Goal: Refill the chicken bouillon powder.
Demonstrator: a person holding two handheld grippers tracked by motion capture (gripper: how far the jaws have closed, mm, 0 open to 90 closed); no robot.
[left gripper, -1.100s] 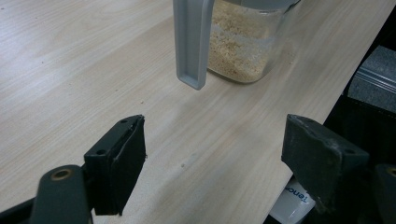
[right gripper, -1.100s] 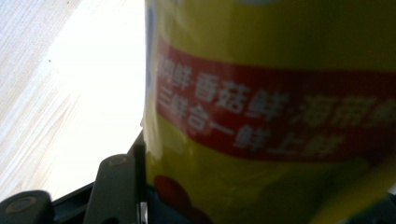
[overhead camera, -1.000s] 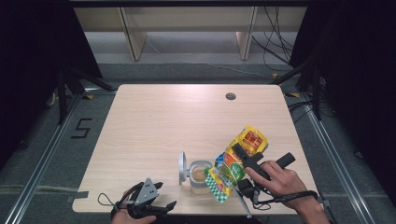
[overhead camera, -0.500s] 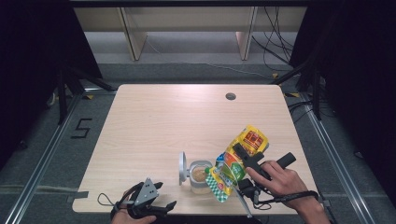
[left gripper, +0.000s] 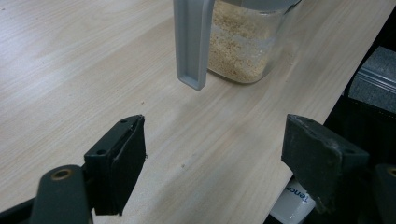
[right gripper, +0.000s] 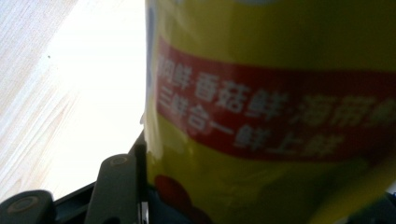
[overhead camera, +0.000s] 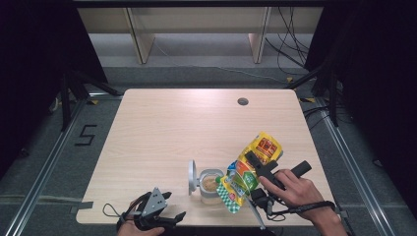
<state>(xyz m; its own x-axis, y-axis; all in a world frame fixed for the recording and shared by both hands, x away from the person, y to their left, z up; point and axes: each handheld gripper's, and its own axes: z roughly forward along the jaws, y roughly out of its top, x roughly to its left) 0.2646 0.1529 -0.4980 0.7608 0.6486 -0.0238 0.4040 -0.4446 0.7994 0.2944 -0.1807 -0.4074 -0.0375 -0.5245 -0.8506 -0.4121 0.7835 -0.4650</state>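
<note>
A clear jar (overhead camera: 211,184) part full of tan granules (left gripper: 238,51) stands near the table's front edge, its grey lid (overhead camera: 192,177) hinged up at its left. A yellow, red and green pouch (overhead camera: 248,169) is tilted over the jar's right side, with my right gripper (overhead camera: 258,169) shut on it. In the right gripper view the pouch (right gripper: 275,107) is very close, with a red band of print across it. My left gripper (overhead camera: 164,209) rests open at the front edge, left of the jar; its jaws (left gripper: 212,172) hold nothing.
A light wooden table (overhead camera: 172,128) has a small round hole (overhead camera: 243,102) near its far edge. Shelving legs and cables stand beyond the table. Dark floor with metal rails runs along both sides.
</note>
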